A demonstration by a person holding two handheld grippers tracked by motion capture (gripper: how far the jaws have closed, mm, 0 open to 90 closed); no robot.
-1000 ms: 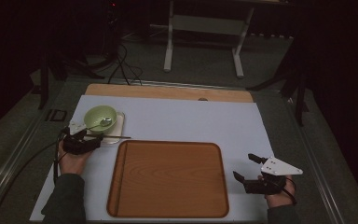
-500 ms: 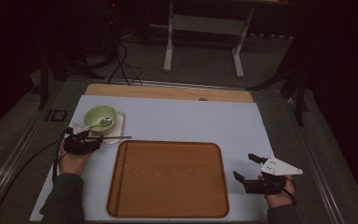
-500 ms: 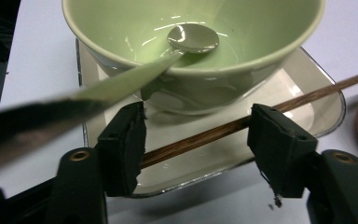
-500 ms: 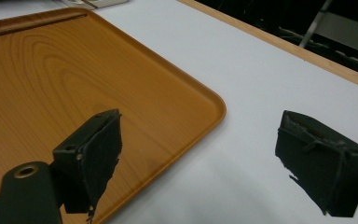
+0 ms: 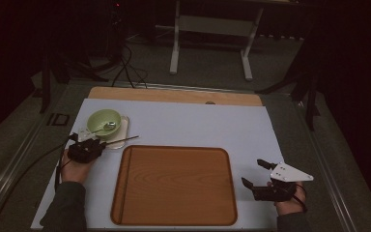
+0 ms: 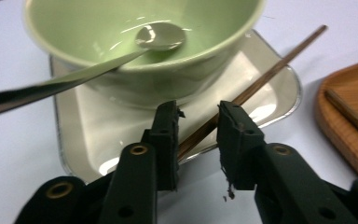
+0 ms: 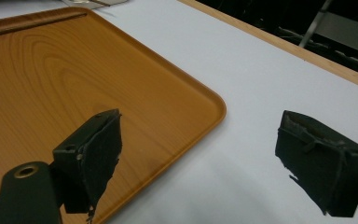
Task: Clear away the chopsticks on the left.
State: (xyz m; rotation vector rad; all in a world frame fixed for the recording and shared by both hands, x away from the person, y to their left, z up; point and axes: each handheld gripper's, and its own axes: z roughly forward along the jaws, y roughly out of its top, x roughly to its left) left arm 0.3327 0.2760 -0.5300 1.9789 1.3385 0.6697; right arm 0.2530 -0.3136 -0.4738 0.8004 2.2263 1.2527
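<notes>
Thin brown wooden chopstick (image 6: 256, 84) lies slantwise across the near edge of the shallow square metal dish (image 6: 279, 79), its near end between the jaws of the left gripper (image 6: 198, 116), its far end running off toward the brown wooden tray (image 5: 174, 186). Jaws parted, straddling the stick, not yet clamped; closing on that near end looks like the next move. Right gripper (image 5: 255, 175) rests released on the white worktop (image 5: 198, 125), on the tray's far side from the dish.

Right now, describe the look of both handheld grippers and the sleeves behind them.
Left gripper: black jaws with worn pads, brass-coloured pivot rivets, a black cable trailing back. Right gripper: black too, topped by a pale grey three-cornered plate. Both sleeves are dark greyish.
</notes>
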